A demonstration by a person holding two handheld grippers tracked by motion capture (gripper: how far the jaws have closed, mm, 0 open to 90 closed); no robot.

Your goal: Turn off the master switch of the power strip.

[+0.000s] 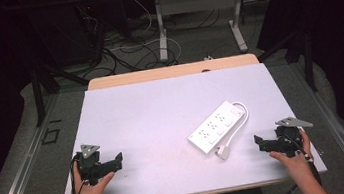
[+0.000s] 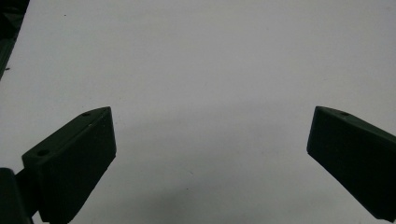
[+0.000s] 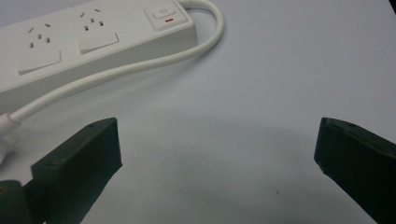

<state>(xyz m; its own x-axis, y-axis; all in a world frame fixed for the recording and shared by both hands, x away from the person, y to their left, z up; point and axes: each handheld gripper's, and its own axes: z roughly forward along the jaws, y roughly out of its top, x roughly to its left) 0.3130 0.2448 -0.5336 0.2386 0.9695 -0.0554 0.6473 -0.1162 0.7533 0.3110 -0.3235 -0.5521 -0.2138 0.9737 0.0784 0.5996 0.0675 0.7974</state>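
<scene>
A white power strip [image 1: 217, 126] lies at an angle on the white table [image 1: 161, 108], right of centre. Its white cable [image 1: 242, 113] loops round the far end and runs back to a plug [image 1: 223, 151] at the near end. My left gripper [image 1: 115, 166] rests near the table's front left corner, held by a hand, and its jaws stand open over bare table [image 2: 212, 119]. My right gripper [image 1: 261, 145] sits at the front right, just right of the plug, also open. In the right gripper view [image 3: 218, 128], the strip [image 3: 93, 32], its switch [image 3: 163, 14] and cable [image 3: 140, 65] lie ahead to the left.
The table's wooden edge [image 1: 171, 72] shows at the far side. Beyond it are the metal legs [image 1: 161, 33] of another table and loose cables [image 1: 123, 48] on the floor. Dark frame posts [image 1: 37, 94] stand left and right.
</scene>
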